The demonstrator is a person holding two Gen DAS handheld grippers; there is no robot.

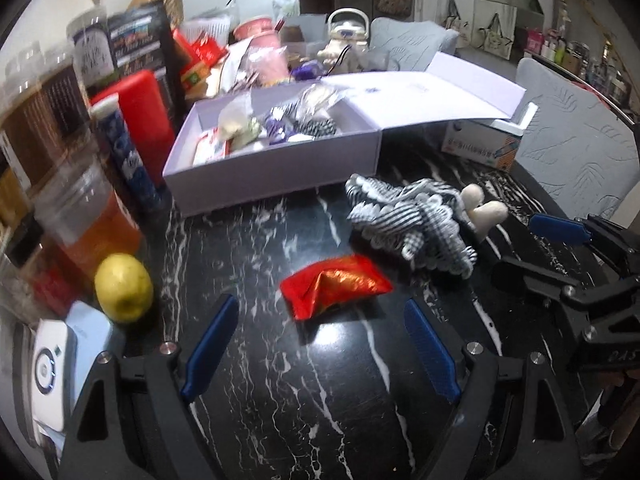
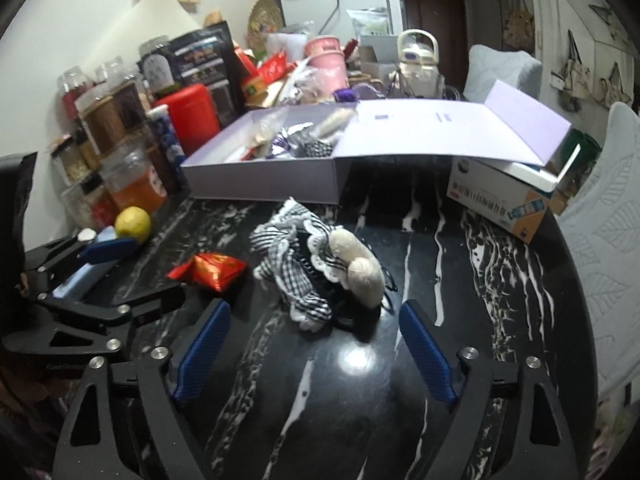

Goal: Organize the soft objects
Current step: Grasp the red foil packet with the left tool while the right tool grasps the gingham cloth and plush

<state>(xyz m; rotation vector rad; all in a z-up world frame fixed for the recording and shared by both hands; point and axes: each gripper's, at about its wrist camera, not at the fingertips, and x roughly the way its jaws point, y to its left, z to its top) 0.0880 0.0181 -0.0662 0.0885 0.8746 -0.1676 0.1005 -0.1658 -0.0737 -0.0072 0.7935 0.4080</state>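
Observation:
A shiny red soft pouch (image 1: 335, 290) lies on the black marble table just ahead of my open, empty left gripper (image 1: 320, 320); it also shows in the right wrist view (image 2: 210, 270). A doll in a black-and-white checked dress with cream legs (image 1: 416, 220) lies to its right, and just ahead of my open, empty right gripper (image 2: 314, 332), where the doll (image 2: 312, 264) lies on its side. An open lilac box (image 1: 272, 168) behind them holds several soft items; it also shows in the right wrist view (image 2: 264, 178).
A yellow fruit (image 1: 124, 292) and jars (image 1: 80, 220) crowd the table's left side. A red canister (image 1: 144, 120) stands behind them. A medicine carton (image 2: 504, 200) props the box lid at the right. Grey cushioned chairs (image 2: 608, 240) border the table's right edge.

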